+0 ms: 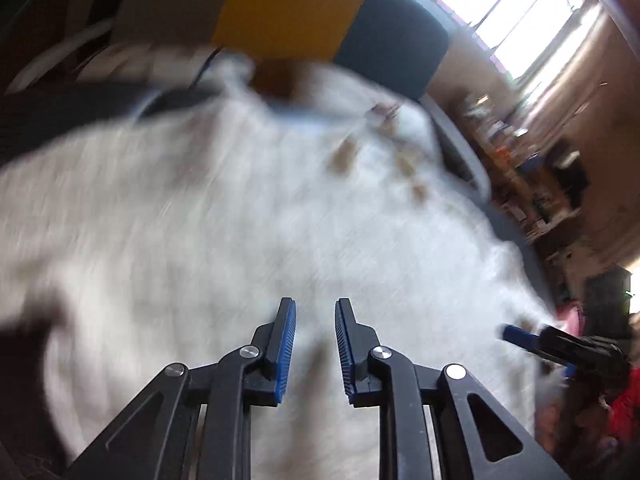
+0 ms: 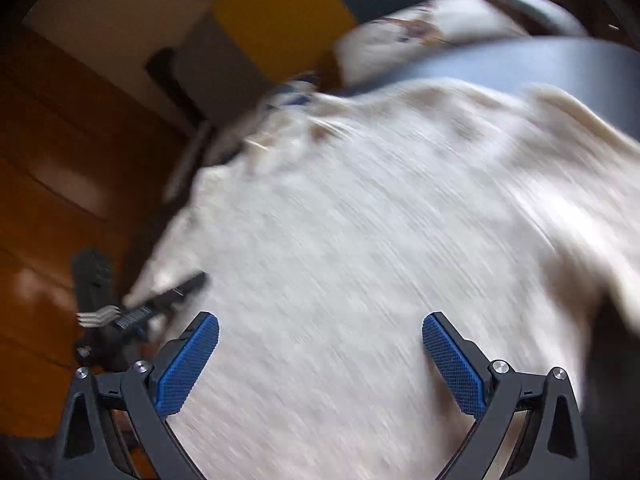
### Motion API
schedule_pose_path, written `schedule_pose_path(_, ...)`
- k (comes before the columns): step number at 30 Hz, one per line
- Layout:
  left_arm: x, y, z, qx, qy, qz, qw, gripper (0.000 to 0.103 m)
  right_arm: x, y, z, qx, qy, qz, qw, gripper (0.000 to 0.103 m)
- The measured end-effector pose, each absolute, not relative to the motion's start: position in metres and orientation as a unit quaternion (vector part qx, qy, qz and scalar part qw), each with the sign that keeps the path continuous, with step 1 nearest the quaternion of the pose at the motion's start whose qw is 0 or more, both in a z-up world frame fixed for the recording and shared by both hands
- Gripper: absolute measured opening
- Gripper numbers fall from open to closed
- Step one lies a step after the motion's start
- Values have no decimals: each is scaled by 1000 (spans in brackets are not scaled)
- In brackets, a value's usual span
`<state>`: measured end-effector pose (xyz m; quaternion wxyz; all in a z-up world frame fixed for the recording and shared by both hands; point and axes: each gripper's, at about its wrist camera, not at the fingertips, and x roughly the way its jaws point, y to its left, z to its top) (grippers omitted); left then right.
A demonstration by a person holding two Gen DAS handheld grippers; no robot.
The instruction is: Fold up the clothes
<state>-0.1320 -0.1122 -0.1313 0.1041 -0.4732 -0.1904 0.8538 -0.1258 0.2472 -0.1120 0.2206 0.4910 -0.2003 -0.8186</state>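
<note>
Nearest us, the left tool [image 1: 315, 346] has its blue-padded jaws a narrow gap apart, gripping nothing; the right tool [image 2: 320, 356] is spread wide, also empty. Both hover over a white ribbed knit garment [image 2: 360, 240], blurred, spread on a dark bench [image 2: 540, 60]. Beyond lies a yellow panel [image 1: 292, 4]. We judge we are between grips; next, pick a hem or edge.

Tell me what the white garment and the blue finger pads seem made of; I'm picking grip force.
White garment: probably soft woven or knit cloth, matte; blur hides the weave. Pads: seemingly rubber or plastic, matte, with a fine raised grid.
</note>
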Motion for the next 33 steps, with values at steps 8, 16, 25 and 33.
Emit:
schedule_pose_path(8,-118,-81,-92,-462,-163,863,125,20,-49,380,-42,376,-106,-919,-58,103)
schedule_pose_path(16,-103,6,-104,-496,-105,843,181,21,-83,475,-71,440,-17,-880,-177,93)
schedule_pose_path(25,-95,50,-133,-523,-54,827,196,21,-80,524,-82,432,-58,-874,-214,22)
schedule_pose_path(33,-100,43,-129,-530,-60,822,202,22,7,628,-79,363,-288,-843,-272,65)
